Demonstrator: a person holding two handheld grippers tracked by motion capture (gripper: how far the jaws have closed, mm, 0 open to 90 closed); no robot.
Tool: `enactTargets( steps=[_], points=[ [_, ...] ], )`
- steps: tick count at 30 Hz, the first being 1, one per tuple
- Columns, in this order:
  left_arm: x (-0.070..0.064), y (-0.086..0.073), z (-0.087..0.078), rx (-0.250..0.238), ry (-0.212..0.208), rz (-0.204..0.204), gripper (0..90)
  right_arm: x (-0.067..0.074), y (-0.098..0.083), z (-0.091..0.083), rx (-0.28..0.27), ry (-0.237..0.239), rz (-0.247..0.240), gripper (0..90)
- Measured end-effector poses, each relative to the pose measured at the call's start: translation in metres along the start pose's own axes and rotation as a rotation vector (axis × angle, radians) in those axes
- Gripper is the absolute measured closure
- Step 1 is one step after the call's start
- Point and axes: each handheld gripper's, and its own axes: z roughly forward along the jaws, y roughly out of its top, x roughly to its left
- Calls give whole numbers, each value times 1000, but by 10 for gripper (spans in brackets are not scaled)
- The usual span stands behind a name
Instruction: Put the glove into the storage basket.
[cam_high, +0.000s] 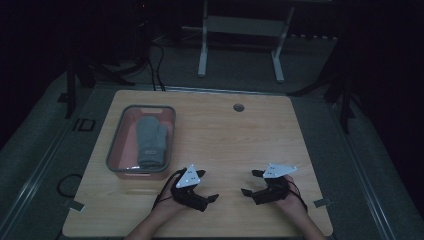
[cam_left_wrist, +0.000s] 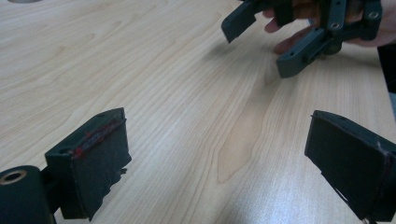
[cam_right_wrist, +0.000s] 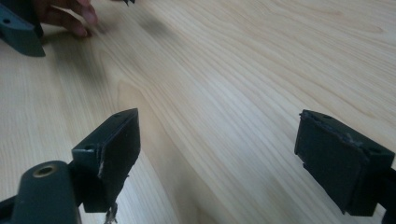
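Observation:
On the wooden table (cam_high: 225, 135), near its front edge, my two grippers face each other with bare wood between them. My left gripper (cam_high: 208, 186) is held in a hand and stands open with nothing in it; in the left gripper view its jaws stand wide apart (cam_left_wrist: 224, 163) over the tabletop. My right gripper (cam_high: 250, 182) is open and holds nothing either, its jaws spread (cam_right_wrist: 224, 158) just above the wood. The left gripper view shows the right gripper (cam_left_wrist: 303, 32) farther off. A jaw of the left gripper (cam_right_wrist: 18, 32) and fingertips of a hand (cam_right_wrist: 70, 18) appear in the right gripper view.
A grey-rimmed bin (cam_high: 114, 150) stands at the table's left side with a grey mitten (cam_high: 151, 140) lying in it. A round cable hole (cam_high: 238, 107) sits near the far edge. Beyond the table stand white desk legs (cam_high: 202, 50) and dark tripod legs.

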Motion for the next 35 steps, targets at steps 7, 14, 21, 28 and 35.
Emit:
enactTargets(
  steps=[7, 14, 21, 28, 35],
  points=[
    [-1, -2, -1, -33, 8, 10, 65, -5, -15, -18, -8, -7, 13, 142],
    [-1, -5, -1, -42, 15, 6, 65, -18, -29, -30, -22, -42, 56, 142],
    [-1, -8, -1, -56, 30, 23, 65, -32, -37, -40, -43, -93, 83, 142],
    [0, -9, -2, -86, 37, 32, 65, -36, -39, -43, -57, -97, 75, 142],
    [1, -9, -3, -94, 29, 23, 65, -38, -39, -42, -58, -95, 80, 142]
  ],
)
